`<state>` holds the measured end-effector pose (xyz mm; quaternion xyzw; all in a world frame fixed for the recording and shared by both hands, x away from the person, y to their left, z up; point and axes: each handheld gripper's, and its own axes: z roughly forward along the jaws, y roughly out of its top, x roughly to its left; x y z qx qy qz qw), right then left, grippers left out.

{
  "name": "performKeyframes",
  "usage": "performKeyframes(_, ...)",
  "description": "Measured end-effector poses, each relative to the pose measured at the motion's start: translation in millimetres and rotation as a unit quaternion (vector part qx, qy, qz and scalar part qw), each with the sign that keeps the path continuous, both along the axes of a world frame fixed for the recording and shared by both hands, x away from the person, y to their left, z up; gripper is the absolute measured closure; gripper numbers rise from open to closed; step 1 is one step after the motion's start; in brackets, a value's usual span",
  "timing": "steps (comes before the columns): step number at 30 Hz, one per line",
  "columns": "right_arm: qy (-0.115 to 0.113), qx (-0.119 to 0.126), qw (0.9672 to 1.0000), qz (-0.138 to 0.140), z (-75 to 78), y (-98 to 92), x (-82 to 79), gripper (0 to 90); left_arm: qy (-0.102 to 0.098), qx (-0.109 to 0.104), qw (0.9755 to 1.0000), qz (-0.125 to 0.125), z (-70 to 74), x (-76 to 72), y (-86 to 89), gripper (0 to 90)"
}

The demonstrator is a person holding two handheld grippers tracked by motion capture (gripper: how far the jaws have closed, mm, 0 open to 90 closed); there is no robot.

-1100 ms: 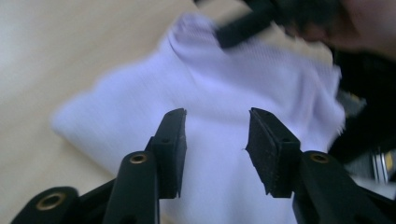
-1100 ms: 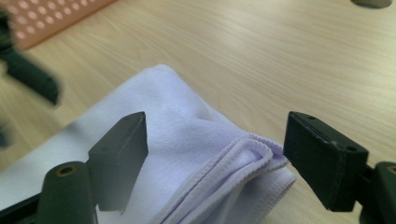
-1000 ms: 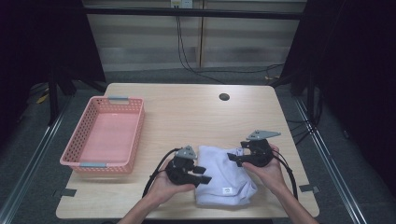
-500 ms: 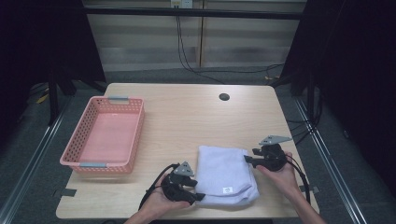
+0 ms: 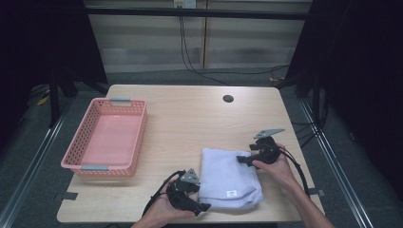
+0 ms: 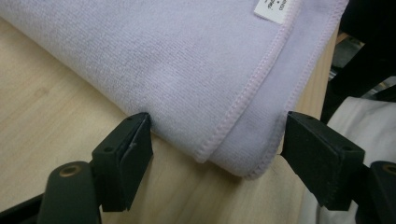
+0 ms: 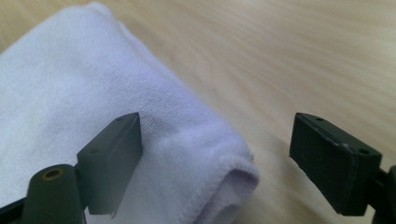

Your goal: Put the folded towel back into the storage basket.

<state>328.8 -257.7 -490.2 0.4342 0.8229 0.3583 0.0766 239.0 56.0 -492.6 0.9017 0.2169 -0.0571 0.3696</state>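
Lying folded near the table's (image 5: 190,114) near-right edge, long axis near-to-far, towel (image 5: 228,178) being flanked by left gripper (image 5: 202,208) and right gripper (image 5: 239,160), both gaping, just opening, gripping nothing.

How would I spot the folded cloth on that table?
Start at the wooden table, then look past the pink basket to the near right part. The pale lilac towel lies folded there, soft, with a small white label.
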Motion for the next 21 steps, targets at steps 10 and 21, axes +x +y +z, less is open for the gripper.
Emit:
performKeyframes(10, 0.011, -0.003, 0.9996, 0.026, -9.0, 4.5, 2.3, 19.0, -0.022, 0.020, 0.9995, -0.005, 2.8, -0.3, 1.5, 48.7)
performKeyframes(21, 0.031, 0.027, 0.9973, 0.060, -5.5, 11.0, -6.9, 67.1, -0.001, 0.012, 0.9999, 0.005, 3.0, 2.3, 5.0, 68.6)
